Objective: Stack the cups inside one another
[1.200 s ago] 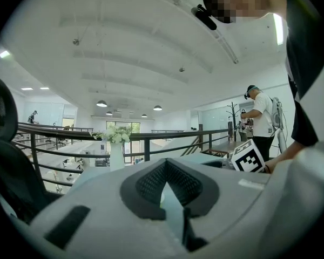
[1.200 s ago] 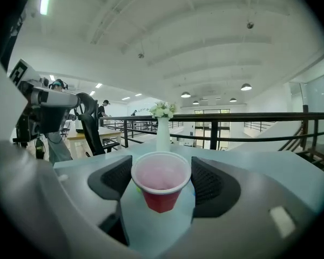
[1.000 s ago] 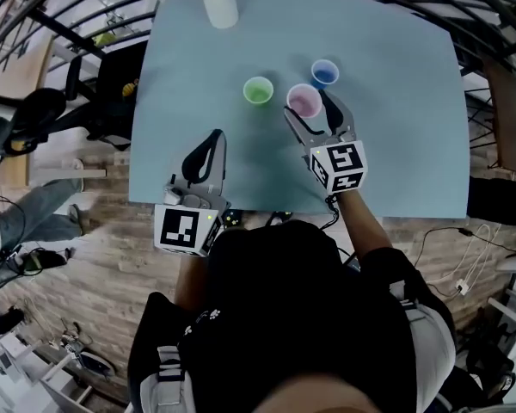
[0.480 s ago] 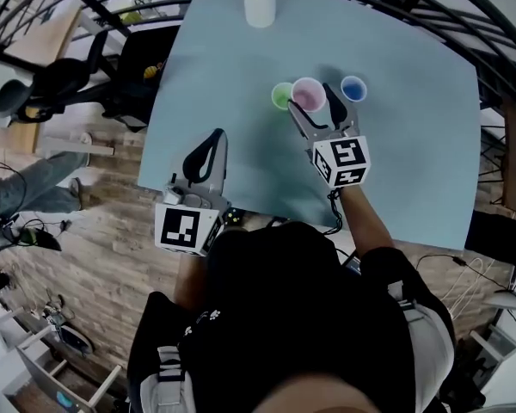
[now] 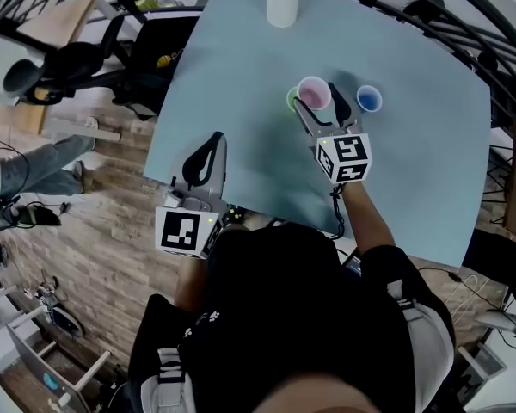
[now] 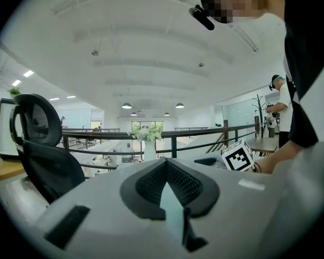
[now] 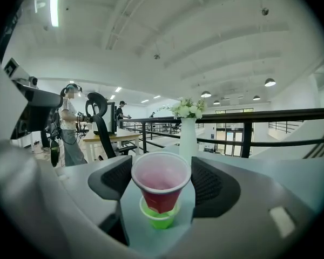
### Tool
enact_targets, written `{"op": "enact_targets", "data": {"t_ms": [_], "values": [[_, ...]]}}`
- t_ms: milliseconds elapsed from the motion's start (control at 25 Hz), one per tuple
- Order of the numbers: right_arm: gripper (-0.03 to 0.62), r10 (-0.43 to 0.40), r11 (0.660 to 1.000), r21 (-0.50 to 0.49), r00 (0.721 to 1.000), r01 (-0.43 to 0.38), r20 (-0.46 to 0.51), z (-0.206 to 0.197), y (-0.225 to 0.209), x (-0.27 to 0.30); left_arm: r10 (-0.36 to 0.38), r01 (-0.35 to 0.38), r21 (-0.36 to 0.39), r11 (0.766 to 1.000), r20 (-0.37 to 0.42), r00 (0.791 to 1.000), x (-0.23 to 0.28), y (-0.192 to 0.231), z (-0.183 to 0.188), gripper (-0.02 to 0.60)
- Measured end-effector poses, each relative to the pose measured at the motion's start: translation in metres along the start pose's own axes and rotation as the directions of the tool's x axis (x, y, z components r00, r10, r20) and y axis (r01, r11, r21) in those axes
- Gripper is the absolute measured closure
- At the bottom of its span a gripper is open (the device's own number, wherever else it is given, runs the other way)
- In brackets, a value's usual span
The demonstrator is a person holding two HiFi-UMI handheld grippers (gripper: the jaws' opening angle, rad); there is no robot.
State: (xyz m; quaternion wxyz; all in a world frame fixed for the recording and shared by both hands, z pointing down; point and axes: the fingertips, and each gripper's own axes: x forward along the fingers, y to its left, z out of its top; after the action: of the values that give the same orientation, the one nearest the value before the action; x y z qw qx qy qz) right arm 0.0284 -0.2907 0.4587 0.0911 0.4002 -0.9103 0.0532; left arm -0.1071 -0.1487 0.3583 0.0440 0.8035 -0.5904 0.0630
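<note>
right gripper (image 7: 162,185): we see its jaws standing wide, a pad at 9 o'clock and a pad at 3 o'clock of the red cup's rim, gripping it there.
red cup (image 7: 161,183): it sits upright between those jaws, pink inside. Its base hangs right over the mouth of the green cup. We cannot tell whether it has entered that mouth.
green cup (image 7: 160,217): it stands upright on the desk at 6 o'clock of the red cup in the right gripper view. In the head view only a sliver shows, at 9 o'clock of the red cup.
blue cup (image 5: 369,99): it stands upright and alone on the desk, near the red cup at its 3 o'clock, apart from it.
left gripper (image 6: 166,166): its jaws are closed together at the tips and hold nothing. In the head view it sits at 7 o'clock of the cups, over the desk's near edge.
desk (image 5: 241,67): we see a pale blue top that carries the green and blue cups.
vase (image 5: 282,3): white, with flowers, it stands at the desk's far edge, at 11 o'clock of the cups.
office chair (image 6: 48,166): black, it shows at 9 o'clock in the left gripper view.
</note>
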Motion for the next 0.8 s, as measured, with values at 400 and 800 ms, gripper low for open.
{"op": "enact_targets", "data": {"t_ms": [400,800], "values": [[0.240,0.026,1.000,-0.004,0.998,-0.026,-0.054,-0.019,0.004,0.017,0.036,-0.036,-0.009,0.999,-0.010,0.999,-0.002,0.011,-0.001,0.589],[0.238,0.028,0.999,-0.011,0.992,-0.030,-0.126,-0.047,0.007,0.029,0.039,-0.039,-0.016,0.999,-0.015,0.999,0.001,0.021,-0.005,0.589]]}}
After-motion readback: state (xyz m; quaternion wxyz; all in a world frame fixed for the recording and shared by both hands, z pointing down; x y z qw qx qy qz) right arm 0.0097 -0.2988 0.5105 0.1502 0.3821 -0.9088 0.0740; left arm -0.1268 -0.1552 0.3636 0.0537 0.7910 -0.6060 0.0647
